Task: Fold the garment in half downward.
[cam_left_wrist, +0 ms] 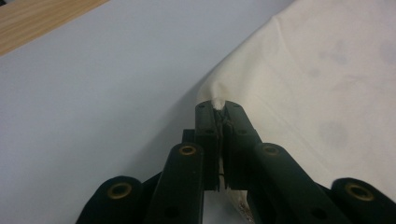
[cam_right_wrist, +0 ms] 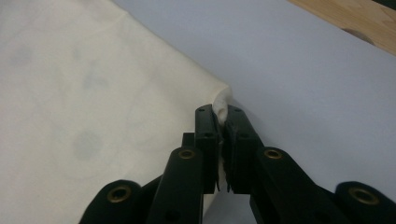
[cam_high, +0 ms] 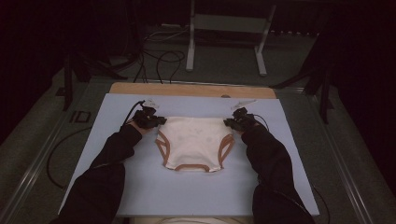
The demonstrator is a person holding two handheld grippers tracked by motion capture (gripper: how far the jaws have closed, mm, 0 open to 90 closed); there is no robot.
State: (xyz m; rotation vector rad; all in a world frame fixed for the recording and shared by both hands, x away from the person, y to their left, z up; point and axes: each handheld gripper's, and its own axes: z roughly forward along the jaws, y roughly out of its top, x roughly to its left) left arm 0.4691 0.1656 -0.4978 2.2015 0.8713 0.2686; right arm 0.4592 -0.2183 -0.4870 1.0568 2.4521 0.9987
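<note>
Flat on the pale blue mat (cam_high: 140, 196), near its far edge: a cream cloth garment (cam_high: 194, 140), soft and matte, shaped like briefs with tan ribbed trim round the leg openings. Left gripper (cam_high: 159, 121) clenched on its far left corner, right gripper (cam_high: 229, 122) clenched on its far right corner. Seen from the gripper views alone: a small puckered tuft of fabric squeezed between black jaws, faint grey blotches on the weave, bare wooden tabletop (cam_left_wrist: 42, 18) beyond the mat.

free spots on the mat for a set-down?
Bare blue mat between the garment hem and the near edge, and the strip between its top and the wooden board. Crowded at both top corners, pinched by left tool and right tool.
</note>
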